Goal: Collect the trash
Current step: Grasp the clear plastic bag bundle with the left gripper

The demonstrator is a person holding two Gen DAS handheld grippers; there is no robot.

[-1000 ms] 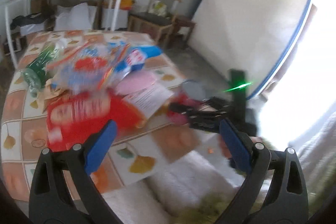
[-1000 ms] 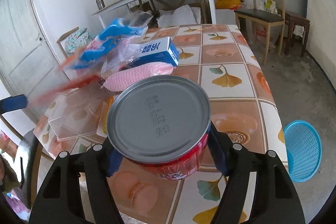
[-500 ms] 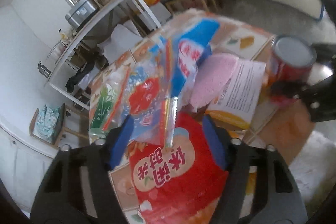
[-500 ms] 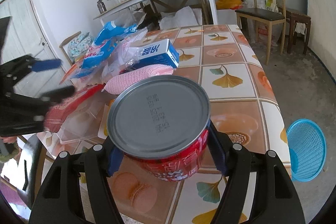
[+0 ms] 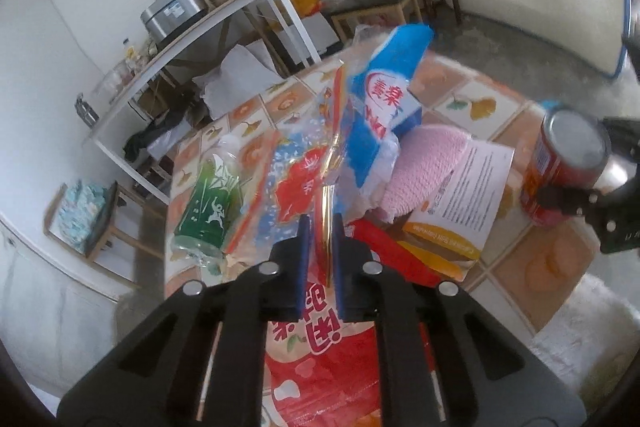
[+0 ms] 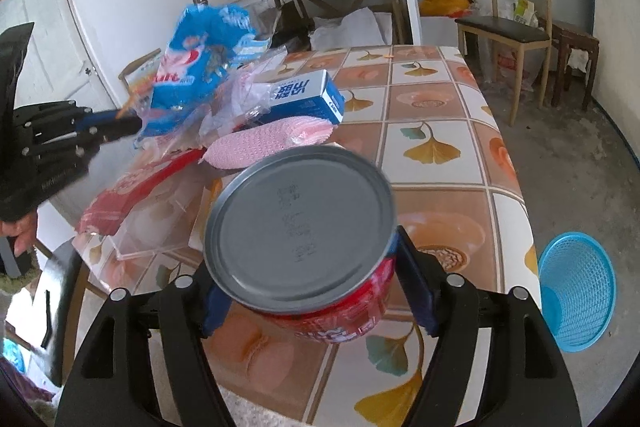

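Since a second ago your left hand-held gripper (image 5: 319, 227) has swung over the pile and its jaws have just been closing, now pinching the clear snack wrapper (image 5: 320, 171) above the counter (image 6: 440, 131). Your right hand-held gripper (image 6: 316, 291) clamps the red can (image 6: 300, 227). Both await the blue basket (image 6: 576, 291).

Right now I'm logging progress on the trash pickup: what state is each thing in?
left gripper: just closed on the clear wrapper's edge
clear wrapper: pinched
right gripper: around the red can
red can: tilted between the pads
green bottle: lying down
blue basket: on floor, looks empty
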